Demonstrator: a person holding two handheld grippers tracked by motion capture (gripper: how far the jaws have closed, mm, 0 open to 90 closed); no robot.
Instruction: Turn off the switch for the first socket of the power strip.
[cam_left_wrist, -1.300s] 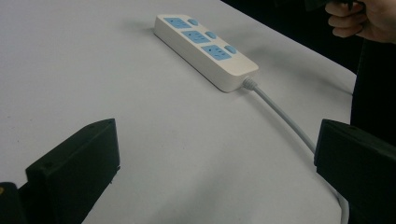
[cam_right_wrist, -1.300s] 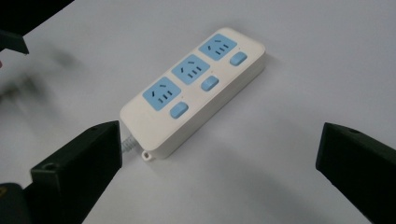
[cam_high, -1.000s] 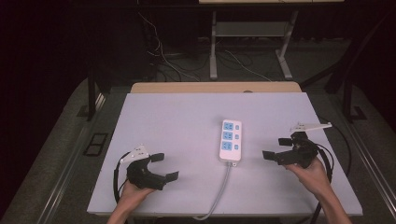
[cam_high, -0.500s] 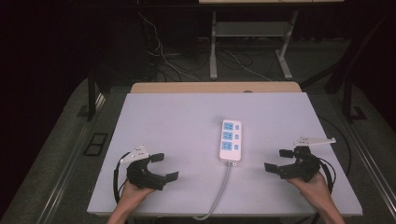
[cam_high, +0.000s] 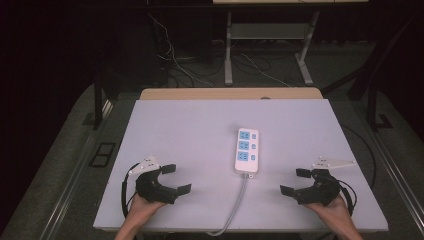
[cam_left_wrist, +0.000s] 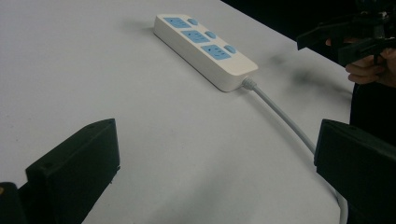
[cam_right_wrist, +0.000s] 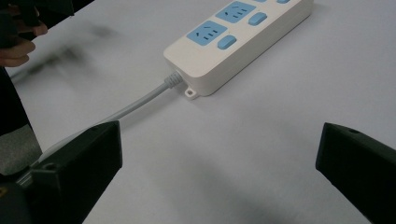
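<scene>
A white power strip (cam_high: 247, 149) with three blue sockets and blue switches lies in the middle of the white table (cam_high: 200, 125); it also appears as the power strip (cam_left_wrist: 205, 44) and the power strip (cam_right_wrist: 238, 35). Its grey cable (cam_high: 235, 205) runs off the near edge. My left gripper (cam_high: 176, 179) rests at the near left, open and holding nothing. At the near right sits my right gripper (cam_high: 296, 181), also open, nothing between its jaws. Both point inward toward the strip.
The grey cable (cam_left_wrist: 289, 121) crosses the near table between the two grippers. Beyond the far edge a wooden board (cam_high: 230, 93) borders the table, with desk legs and loose cables (cam_high: 250, 60) on the dark floor. Metal rails flank both sides.
My right gripper has come back toward the near edge and settled lower on the table. The left gripper and the power strip have stayed put.
</scene>
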